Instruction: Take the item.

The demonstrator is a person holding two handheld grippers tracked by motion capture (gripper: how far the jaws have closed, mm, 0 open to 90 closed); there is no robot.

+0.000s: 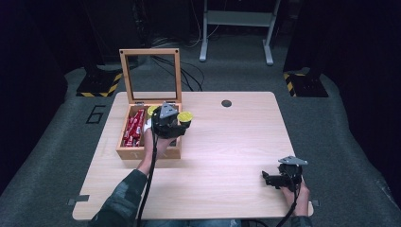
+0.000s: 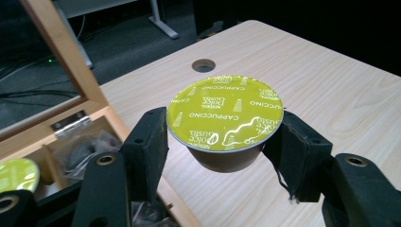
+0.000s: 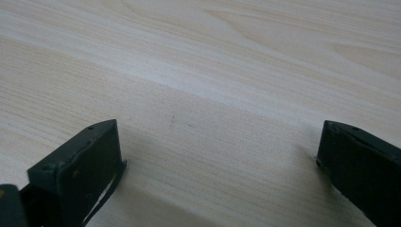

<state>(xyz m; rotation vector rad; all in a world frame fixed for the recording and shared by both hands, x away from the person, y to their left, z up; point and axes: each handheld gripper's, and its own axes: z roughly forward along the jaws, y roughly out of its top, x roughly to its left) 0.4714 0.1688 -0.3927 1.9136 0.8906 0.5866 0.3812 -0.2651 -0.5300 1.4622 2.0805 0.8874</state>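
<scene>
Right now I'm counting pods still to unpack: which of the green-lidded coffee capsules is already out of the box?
The capsule clamped in the left gripper, held over the table. The other capsule still sits inside the wooden box.

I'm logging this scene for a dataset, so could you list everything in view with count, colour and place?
coffee capsule: one held, yellow-green foil lid printed Cappuccino, brown cup, between the left gripper's jaws, above the table beside the box.
second capsule: one, same yellow-green lid, inside the box.
wooden box: one, light wood, back-left of the table, its glass-paned lid standing open.
red packets: several, red, in the box's left compartment.
table: one, pale wood, with a round dark hole near its far edge.
left gripper: black, shut on the coffee capsule.
right gripper: black, jaws apart, nothing between them, low over the table's near-right corner.
</scene>
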